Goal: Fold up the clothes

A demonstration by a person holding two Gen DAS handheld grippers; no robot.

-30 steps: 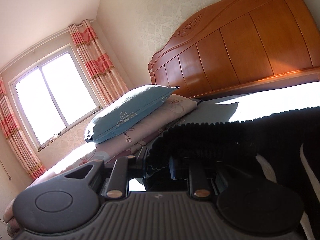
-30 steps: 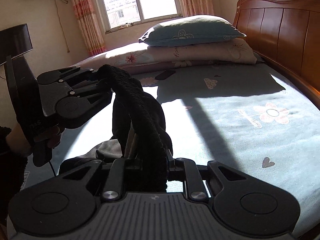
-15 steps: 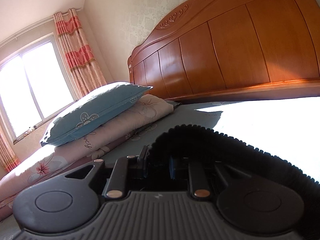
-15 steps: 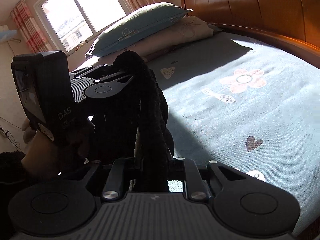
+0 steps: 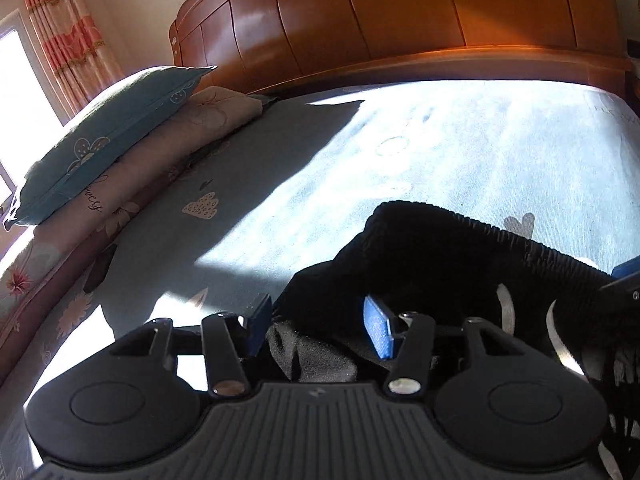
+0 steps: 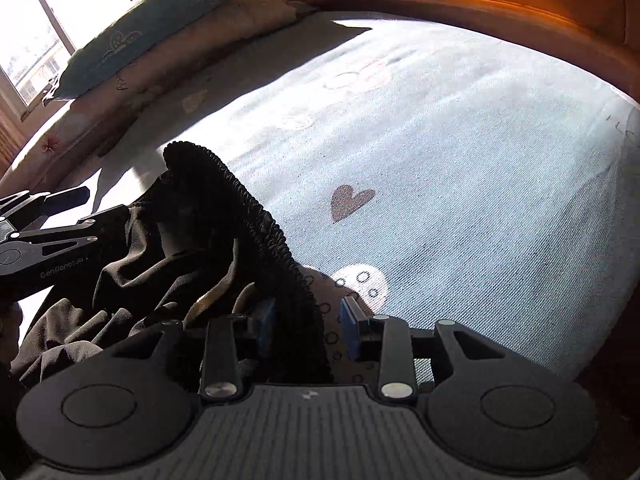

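Bed (image 6: pixel 460 168), covered by a pale blue printed sheet, fills both views; a wooden headboard (image 5: pixel 400 20) bounds its far edge and stacked pillows (image 5: pixel 104 148) its window side; the sunlit middle of the sheet lies bare and offers wide room for laying cloth flat, while the sheet's near edge drops off at the lower right of the right wrist view, so a fold should be kept inboard of it.

Black garment (image 6: pixel 160 264), apparently trousers with a gathered elastic waistband (image 6: pixel 264 232), lies heaped on the near part of the bed between the two tools; judged soft, light and limp, it will sag and bunch rather than hold a shape; the ribbed waistband is the firmest, least slippery place to take hold, the smooth dark cloth below it likelier to slide.

Left gripper (image 5: pixel 318 328): jaws opening, spread wide, blue pads clear of the crumpled cloth that lies between them.

Right gripper (image 6: pixel 308 330): jaws opening, straddling the waistband; the right pad stands clear of it, and whether the left pad touches it cannot be told.
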